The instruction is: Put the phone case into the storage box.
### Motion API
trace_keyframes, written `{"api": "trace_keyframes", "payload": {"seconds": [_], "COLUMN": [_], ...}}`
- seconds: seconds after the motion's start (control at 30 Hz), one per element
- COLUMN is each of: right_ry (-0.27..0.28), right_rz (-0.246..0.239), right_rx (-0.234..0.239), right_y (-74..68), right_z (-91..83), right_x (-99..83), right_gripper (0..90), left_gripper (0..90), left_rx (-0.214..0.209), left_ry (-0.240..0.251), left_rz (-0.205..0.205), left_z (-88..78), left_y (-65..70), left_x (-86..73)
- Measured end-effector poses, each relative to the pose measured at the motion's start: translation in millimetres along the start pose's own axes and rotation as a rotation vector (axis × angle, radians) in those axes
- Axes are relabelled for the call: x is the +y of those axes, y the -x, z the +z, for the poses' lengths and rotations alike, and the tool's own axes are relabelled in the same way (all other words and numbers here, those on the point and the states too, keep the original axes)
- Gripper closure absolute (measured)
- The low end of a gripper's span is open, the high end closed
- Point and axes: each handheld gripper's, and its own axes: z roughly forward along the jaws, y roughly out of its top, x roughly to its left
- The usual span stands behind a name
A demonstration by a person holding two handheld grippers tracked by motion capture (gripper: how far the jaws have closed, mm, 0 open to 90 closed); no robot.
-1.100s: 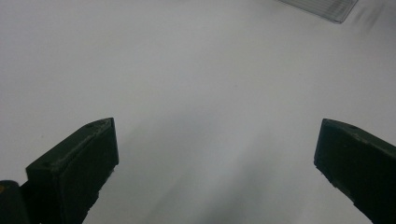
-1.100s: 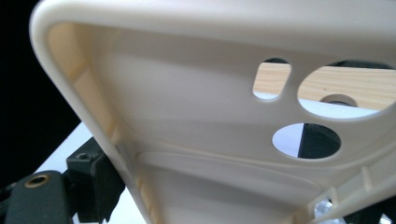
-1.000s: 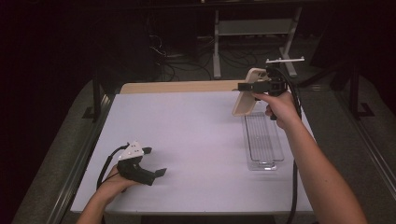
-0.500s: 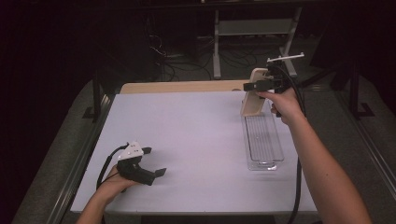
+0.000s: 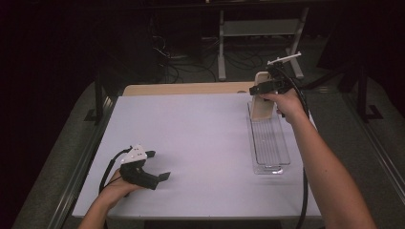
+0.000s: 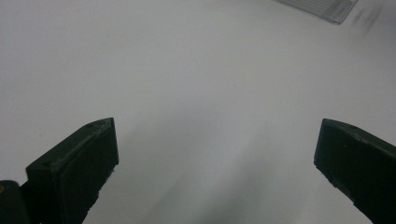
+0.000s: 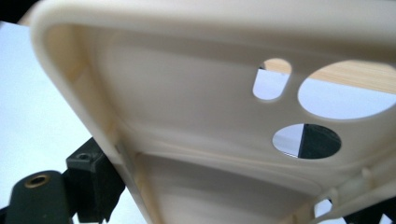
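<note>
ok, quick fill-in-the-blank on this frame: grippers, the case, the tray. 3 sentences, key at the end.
1. The right gripper holds a cream phone case over the far end of the clear ____.
2. The left gripper rests low over the white table with its jaws ____.
3. In the right gripper view, the case shows ____ cut-out holes grouped together.

Missing words: tray; open; three
</note>
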Motion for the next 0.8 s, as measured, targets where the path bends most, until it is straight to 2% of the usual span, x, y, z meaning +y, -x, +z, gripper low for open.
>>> {"api": "trace_keyframes", "payload": {"seconds": [0.17, 0.2, 0.3, 0.4, 0.5, 0.53, 0.8], "right_ry": [-0.030, -0.035, -0.045, -0.052, -0.051, -0.055, -0.077], "right_rz": [0.021, 0.024, 0.033, 0.037, 0.044, 0.045, 0.062], "right_rx": [-0.044, -0.051, -0.065, -0.081, -0.090, -0.095, -0.115], "right_y": [3.2, 4.1, 6.5, 9.1, 11.6, 12.4, 14.6], "right_z": [7.2, 8.6, 12.6, 16.6, 19.8, 21.4, 35.1], "right_x": [2.6, 2.9, 4.0, 5.3, 5.9, 5.9, 7.3], "right_gripper": [11.5, 11.5, 11.5, 11.5, 11.5, 11.4, 11.2], "left_gripper": [0.0, 0.0, 0.0, 0.0, 0.0, 0.0, 0.0], "left_rx": [-0.001, -0.002, -0.004, -0.004, -0.005, -0.003, -0.007], "left_ry": [0.002, -0.006, 0.010, 0.004, 0.007, -0.003, -0.006], "left_rz": [-0.005, 0.005, -0.014, -0.003, -0.010, 0.002, 0.008], "left_z": [0.0, -0.6, 0.6, 0.5, 0.5, -0.1, 1.6], "left_y": [0.4, -0.2, 1.4, 1.1, 1.3, 0.4, -0.4], "left_x": [0.0, 0.1, 0.1, 0.0, 0.1, 0.1, -0.4]}}
